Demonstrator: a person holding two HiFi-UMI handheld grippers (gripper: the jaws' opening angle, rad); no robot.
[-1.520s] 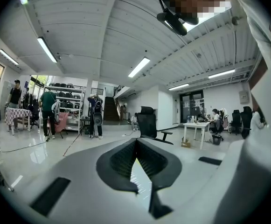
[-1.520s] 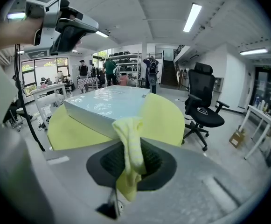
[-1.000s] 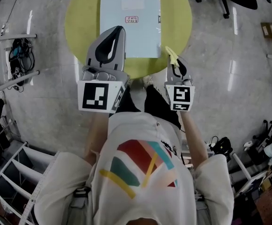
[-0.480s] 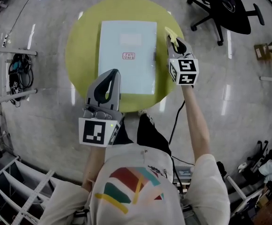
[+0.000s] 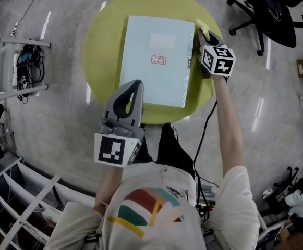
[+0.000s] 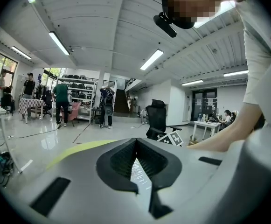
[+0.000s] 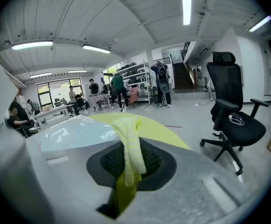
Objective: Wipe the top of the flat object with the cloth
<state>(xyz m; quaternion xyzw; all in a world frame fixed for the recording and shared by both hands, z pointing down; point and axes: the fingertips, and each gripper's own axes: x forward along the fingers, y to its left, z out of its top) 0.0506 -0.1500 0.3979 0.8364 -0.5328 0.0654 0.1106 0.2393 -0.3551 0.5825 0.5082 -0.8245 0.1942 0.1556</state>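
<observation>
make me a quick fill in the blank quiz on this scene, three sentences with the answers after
1. The cloth clamped in the right gripper is ___ in colour.
2. The light blue flat object lies on a table whose top is ___ in shape.
3. The left gripper has its jaws together and holds ___.

Missing words: yellow; round; nothing

Quick count from my end: one round yellow-green table (image 5: 96,51), one pale blue flat rectangular folder (image 5: 156,61), one pale yellow cloth (image 7: 130,148). Two grey hand-held grippers: left gripper (image 5: 134,85) and right gripper (image 5: 201,34). One black swivel office chair (image 5: 276,9) at 1 o'clock, one white metal rack (image 5: 21,42) at 9 o'clock.
</observation>
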